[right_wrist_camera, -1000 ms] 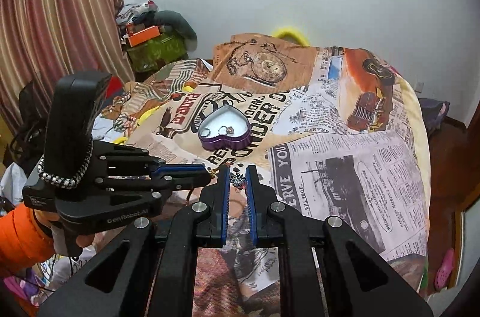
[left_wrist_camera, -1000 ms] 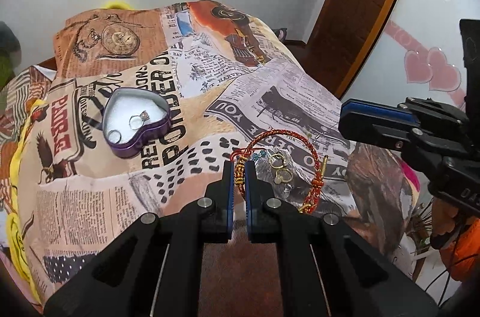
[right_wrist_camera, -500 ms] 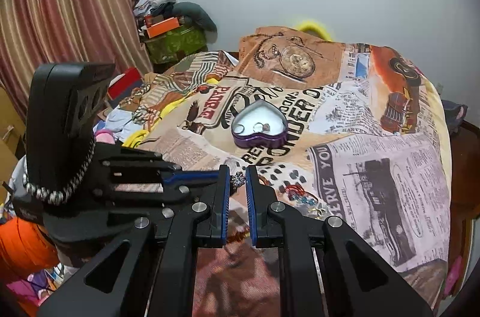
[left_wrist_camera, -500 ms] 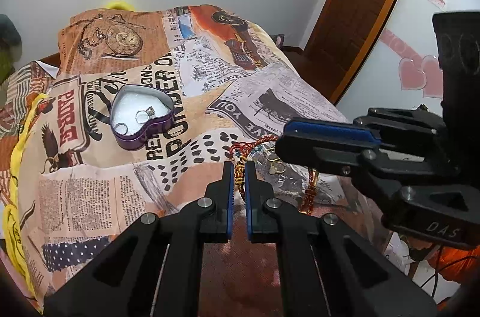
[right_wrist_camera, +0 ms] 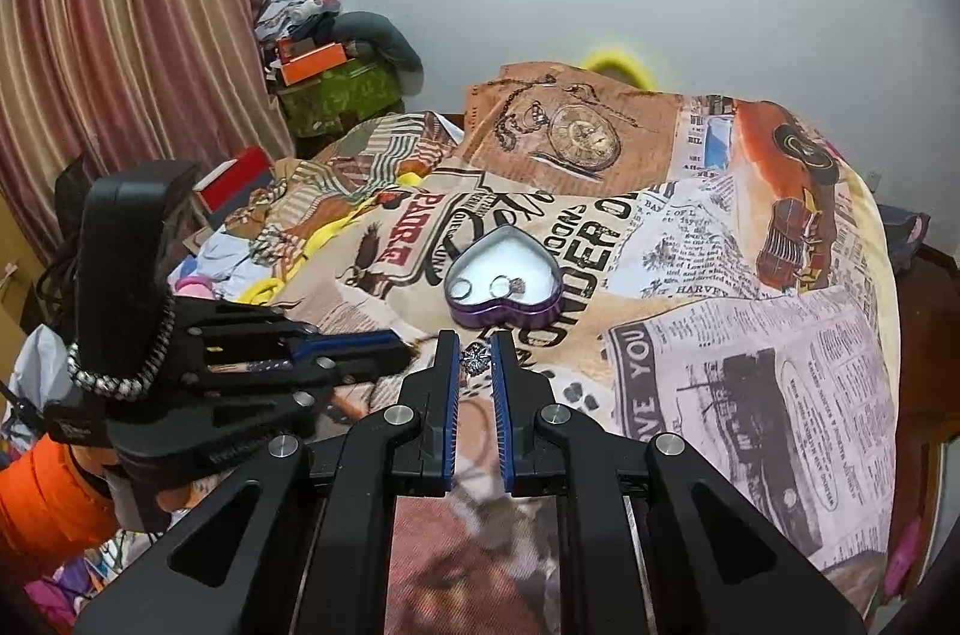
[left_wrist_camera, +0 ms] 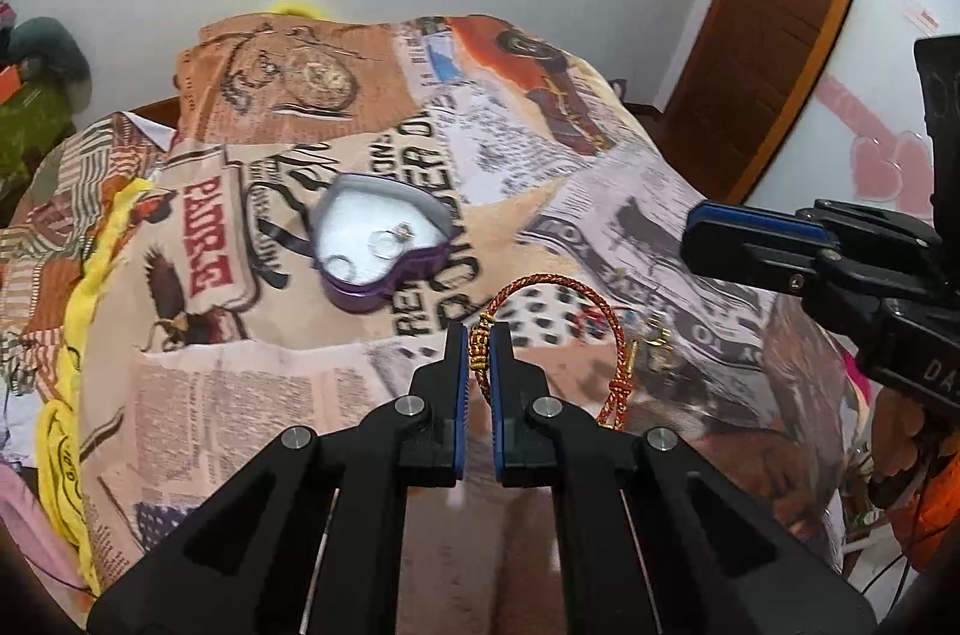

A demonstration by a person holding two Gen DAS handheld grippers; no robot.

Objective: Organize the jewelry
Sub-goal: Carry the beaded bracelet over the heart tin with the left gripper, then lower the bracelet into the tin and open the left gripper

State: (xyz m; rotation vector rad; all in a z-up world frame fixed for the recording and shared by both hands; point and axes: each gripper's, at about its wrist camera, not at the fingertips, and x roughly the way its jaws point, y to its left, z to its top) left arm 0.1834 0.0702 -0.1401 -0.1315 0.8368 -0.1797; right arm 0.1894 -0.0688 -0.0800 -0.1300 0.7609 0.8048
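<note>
Both claws are loaded, so the step in hand looks like the carrying of two pieces toward the heart-shaped box (left_wrist_camera: 379,248), which I take as the landmark. It lies open on the bed (left_wrist_camera: 600,215), on the newspaper-print blanket, and two rings (right_wrist_camera: 480,287) already rest on its pale lining.

The left claw (left_wrist_camera: 478,347) is clenched on a red and gold braided bracelet (left_wrist_camera: 606,329). The pinch is at the gold bead section, and the rest of the cord loops freely to the right of the claw. This claw stands on the near side of the box and a little to its right, not yet over it. Some small pieces (left_wrist_camera: 651,344), too blurred to name, lie on the blanket further right of the box.

The right claw (right_wrist_camera: 477,356) is clenched on a small silver sparkling piece (right_wrist_camera: 476,358), perhaps a ring or a pendant; I cannot tell which. It is just in front of the near wall of the box, nearly above its rim.

Next, in my judgement, one claw must go above the open box and release its piece there, then the other. The two claws are close together, so they should take turns. The bracelet is long and soft; its loose loop may hang over the rim if it is dropped carelessly, so it should be lowered well inside the box.
</note>
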